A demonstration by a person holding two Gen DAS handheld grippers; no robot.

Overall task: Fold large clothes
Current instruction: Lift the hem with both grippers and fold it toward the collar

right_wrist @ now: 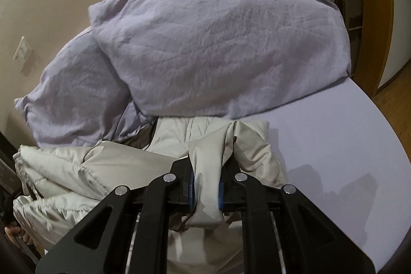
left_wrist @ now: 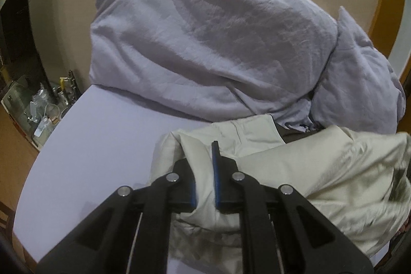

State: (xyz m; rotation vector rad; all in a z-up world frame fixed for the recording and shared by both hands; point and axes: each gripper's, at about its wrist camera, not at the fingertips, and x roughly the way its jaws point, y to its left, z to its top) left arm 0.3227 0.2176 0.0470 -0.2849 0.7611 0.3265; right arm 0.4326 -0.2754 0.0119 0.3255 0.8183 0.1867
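Spanning most of the far side of the bed [left_wrist: 84, 150]: lavender duvet [left_wrist: 205, 43], heaped against the wall, likely pushed back for folding room on the bare sheet. Lying crumpled at the near edge, just below the duvet: pale beige garment [right_wrist: 108, 171], padded and shiny, probably a jacket; bulk bunching between the two grips, far part resting on the sheet. Pinching a gathered fold at one side: left gripper [left_wrist: 205, 186], fingers [left_wrist: 217, 179] clamped on the cloth. Pinching the opposite side: right gripper [right_wrist: 205, 184], fingers [right_wrist: 220, 194] likewise clamped on a fold. Judging the paired hold as meant for lifting and spreading the garment flat. Showing at frame edge: part of a hand [right_wrist: 15, 235].
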